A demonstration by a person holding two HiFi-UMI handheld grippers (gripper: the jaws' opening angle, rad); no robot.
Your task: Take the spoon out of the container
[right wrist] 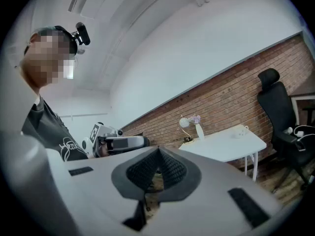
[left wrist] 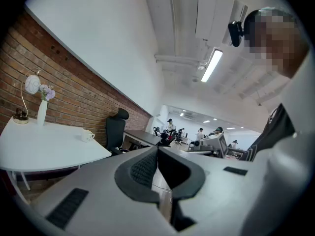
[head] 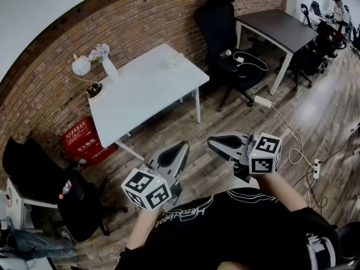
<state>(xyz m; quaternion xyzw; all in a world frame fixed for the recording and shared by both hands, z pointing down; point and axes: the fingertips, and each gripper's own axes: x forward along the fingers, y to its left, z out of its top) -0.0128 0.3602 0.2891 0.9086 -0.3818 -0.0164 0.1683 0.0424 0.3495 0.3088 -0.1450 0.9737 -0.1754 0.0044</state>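
Looking down through the head view, we see the left gripper [head: 175, 152] and the right gripper [head: 218, 143] held side by side in front of the person's chest. Both point out over the wooden floor [head: 315, 111], well apart from the white table [head: 146, 91]. A small white cup [head: 173, 61], the container, stands on that table near its far right edge; the spoon is too small for us to make out. A globe lamp [head: 81, 65] and a vase of flowers [head: 108, 66] stand at the table's left end, against the brick wall [head: 140, 16]. In the left gripper view, we read the jaws as closed together at the tips, with nothing between them; the cup sits on the table at the left, with a black office chair [left wrist: 117, 129] beyond it. In the right gripper view, we read the jaws as likewise pressed together and empty. The table with the cup lies to the right, and the left gripper shows at the left, just beside the person's torso.
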